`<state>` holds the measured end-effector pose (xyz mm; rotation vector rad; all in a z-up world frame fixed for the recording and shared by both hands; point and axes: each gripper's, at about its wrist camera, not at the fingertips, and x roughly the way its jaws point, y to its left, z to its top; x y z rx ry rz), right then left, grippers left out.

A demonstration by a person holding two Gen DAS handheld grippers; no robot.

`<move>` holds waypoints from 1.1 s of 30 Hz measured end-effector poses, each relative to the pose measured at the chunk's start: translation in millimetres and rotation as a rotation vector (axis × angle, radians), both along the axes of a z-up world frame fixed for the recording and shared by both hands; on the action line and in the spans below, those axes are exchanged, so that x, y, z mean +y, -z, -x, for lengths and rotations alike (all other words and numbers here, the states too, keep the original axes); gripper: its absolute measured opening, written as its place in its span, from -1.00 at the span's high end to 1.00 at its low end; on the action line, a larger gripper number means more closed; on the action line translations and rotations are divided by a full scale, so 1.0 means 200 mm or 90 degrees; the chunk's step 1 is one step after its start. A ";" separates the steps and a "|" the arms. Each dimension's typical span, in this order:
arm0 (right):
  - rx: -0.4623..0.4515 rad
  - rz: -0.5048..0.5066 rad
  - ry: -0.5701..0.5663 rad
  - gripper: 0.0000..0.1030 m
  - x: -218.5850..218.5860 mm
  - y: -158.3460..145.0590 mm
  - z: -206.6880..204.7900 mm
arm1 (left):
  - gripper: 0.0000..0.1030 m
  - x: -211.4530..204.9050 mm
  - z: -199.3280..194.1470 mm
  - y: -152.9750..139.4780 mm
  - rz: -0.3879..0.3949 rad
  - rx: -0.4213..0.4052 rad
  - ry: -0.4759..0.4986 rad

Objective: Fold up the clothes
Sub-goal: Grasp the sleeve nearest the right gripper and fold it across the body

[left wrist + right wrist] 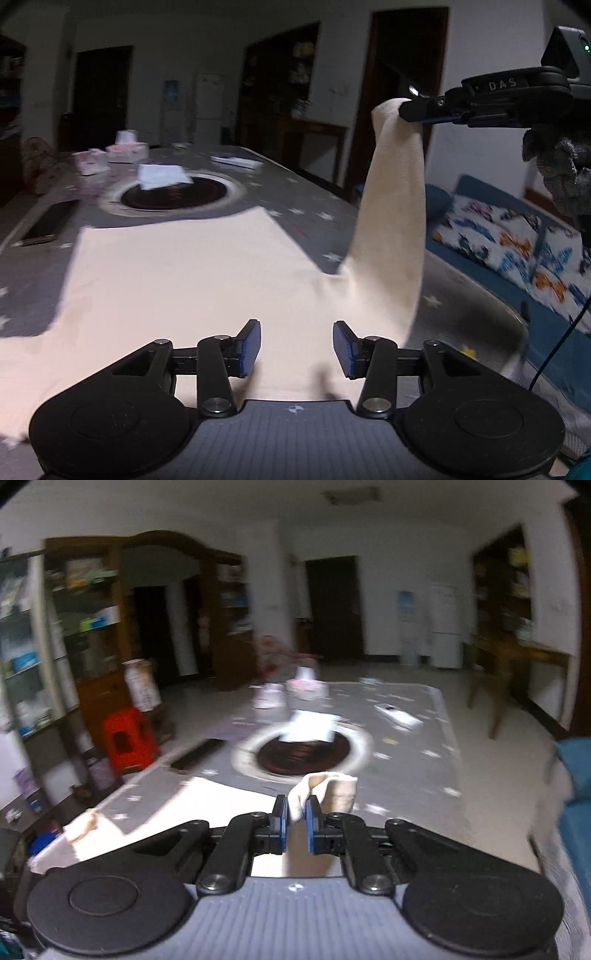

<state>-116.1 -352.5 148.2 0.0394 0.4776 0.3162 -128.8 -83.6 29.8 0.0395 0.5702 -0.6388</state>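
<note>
Now my right gripper (295, 821) clamps the cream shirt's sleeve (391, 206) aloft, left gripper (297, 349) spread idle; next, fold it inward.

"DAS" (right gripper (410, 110))

The cream garment (192, 280) is soft matt cloth; the left gripper (296, 349) is matt black plastic with ribbed blue pads (249, 347); the tablecloth (303, 199) is smooth grey star-printed fabric.
</note>
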 end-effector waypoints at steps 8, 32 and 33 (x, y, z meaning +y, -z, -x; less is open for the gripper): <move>0.029 0.022 -0.138 0.83 0.50 0.08 -0.19 | 0.06 0.32 0.02 0.01 0.030 0.008 -0.113; 0.181 0.072 -0.137 0.59 0.45 0.53 -0.15 | 0.08 0.44 -0.07 0.06 0.039 0.029 -0.168; 0.192 0.069 -0.128 0.59 0.42 0.56 -0.13 | 0.08 0.43 -0.09 0.07 0.034 0.032 -0.167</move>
